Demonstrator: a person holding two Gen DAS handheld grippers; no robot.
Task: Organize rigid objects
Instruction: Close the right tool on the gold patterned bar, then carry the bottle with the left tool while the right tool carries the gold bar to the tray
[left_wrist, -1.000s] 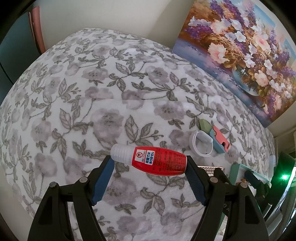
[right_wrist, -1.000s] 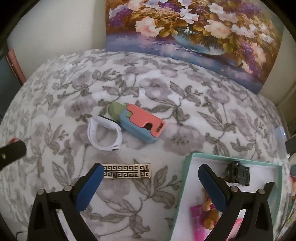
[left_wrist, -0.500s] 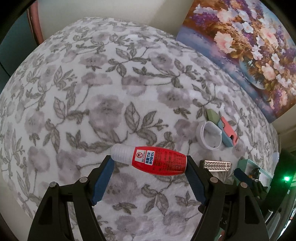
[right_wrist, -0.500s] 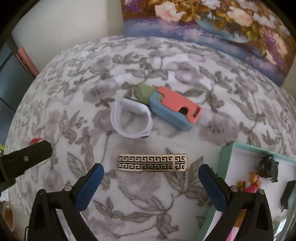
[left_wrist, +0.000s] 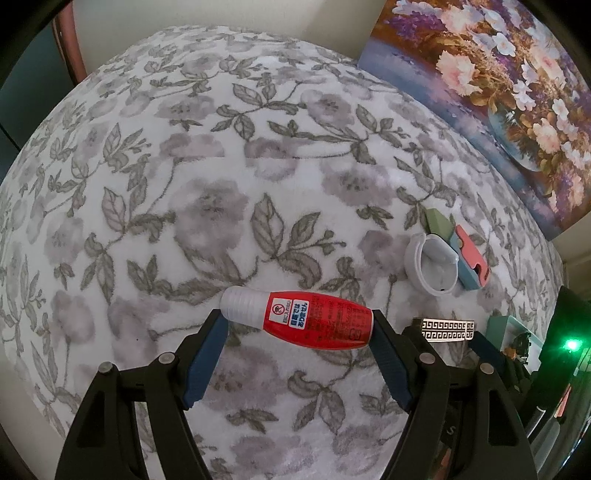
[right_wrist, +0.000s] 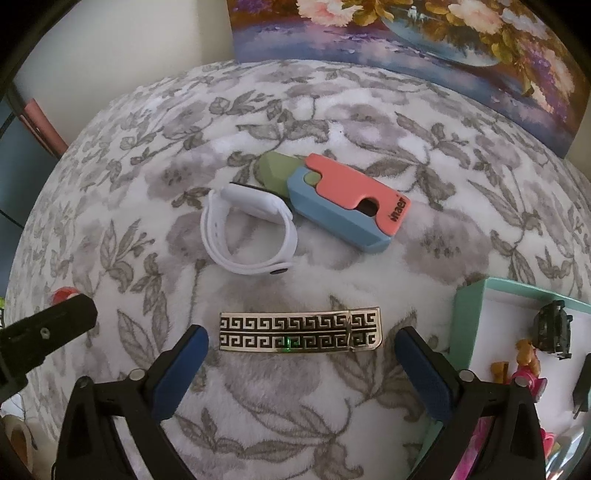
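Note:
My left gripper (left_wrist: 297, 325) is shut on a red bottle with a white cap (left_wrist: 303, 323), held lengthwise between the blue pads above the floral blanket. My right gripper (right_wrist: 301, 345) is open and straddles a gold Greek-key patterned bar (right_wrist: 299, 329) lying on the blanket; the pads stand apart from its ends. The bar also shows in the left wrist view (left_wrist: 447, 328). Beyond it lie a white watch band (right_wrist: 249, 236) and a coral, blue and green folding tool (right_wrist: 343, 201). A teal box (right_wrist: 469, 295) sits at the right.
The teal box holds a small black object (right_wrist: 554, 328) and pink and orange toys (right_wrist: 526, 369). A flower painting (right_wrist: 424, 33) leans at the back wall. The left gripper's body (right_wrist: 40, 336) shows at the left of the right wrist view.
My right gripper has moved forward and left, from beside the teal box to straddling the gold bar. My left gripper has shifted over the blanket with the bottle still held.

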